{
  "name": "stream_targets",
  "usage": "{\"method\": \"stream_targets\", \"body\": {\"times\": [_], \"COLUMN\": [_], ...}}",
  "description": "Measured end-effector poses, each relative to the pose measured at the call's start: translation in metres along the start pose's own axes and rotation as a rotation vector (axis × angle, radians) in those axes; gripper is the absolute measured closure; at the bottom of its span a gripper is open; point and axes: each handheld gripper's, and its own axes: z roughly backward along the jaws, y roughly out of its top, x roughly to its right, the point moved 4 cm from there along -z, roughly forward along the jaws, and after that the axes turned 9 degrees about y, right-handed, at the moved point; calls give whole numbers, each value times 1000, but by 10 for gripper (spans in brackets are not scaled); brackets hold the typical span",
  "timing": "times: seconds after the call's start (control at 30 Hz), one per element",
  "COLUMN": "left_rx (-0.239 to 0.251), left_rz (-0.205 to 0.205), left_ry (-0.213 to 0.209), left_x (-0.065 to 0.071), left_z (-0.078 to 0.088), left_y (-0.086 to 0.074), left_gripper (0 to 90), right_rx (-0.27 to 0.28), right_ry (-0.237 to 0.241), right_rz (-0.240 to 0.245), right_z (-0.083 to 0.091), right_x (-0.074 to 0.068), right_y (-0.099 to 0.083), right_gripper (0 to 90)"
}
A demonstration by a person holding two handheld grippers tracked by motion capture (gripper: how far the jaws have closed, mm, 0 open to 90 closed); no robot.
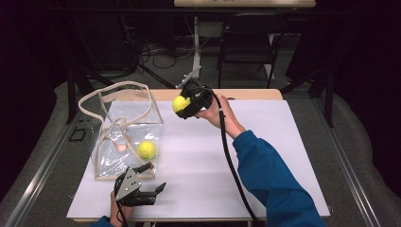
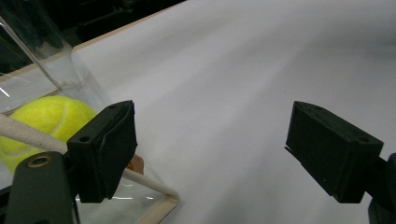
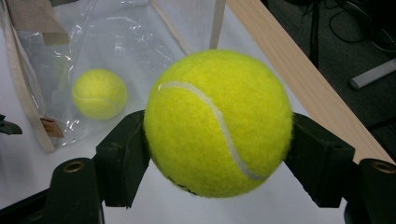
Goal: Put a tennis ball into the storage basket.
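My right gripper [image 1: 185, 105] is shut on a yellow tennis ball [image 1: 180, 103], held above the far middle of the white table cover, just right of the bag. In the right gripper view the ball [image 3: 218, 122] sits pressed between both black jaws. A clear plastic bag [image 1: 124, 135] with beige trim and handles stands at the left, with a second tennis ball [image 1: 147, 150] inside it. My left gripper [image 1: 155, 177] is open by the bag's near right corner. In its own view, the left gripper [image 2: 212, 149] has wide, empty jaws, and the bagged ball [image 2: 42, 123] shows behind the clear wall.
A white sheet [image 1: 274, 142] covers the wooden table [image 1: 255, 93]. The right gripper's black cable [image 1: 231, 165] trails over the sheet towards the near edge. A dark chair [image 1: 246, 42] and floor cables lie beyond the far edge.
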Motion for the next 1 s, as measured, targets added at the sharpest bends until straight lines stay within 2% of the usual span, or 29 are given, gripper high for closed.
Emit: {"method": "stream_targets", "body": {"times": [1.0], "left_rx": [2], "left_rz": [-3], "left_ry": [-5], "left_x": [0], "left_z": [0], "left_y": [0], "left_gripper": [158], "right_rx": [52], "right_ry": [1], "right_rz": [20], "right_z": [14], "right_x": [-4], "right_y": [28], "right_gripper": [266]}}
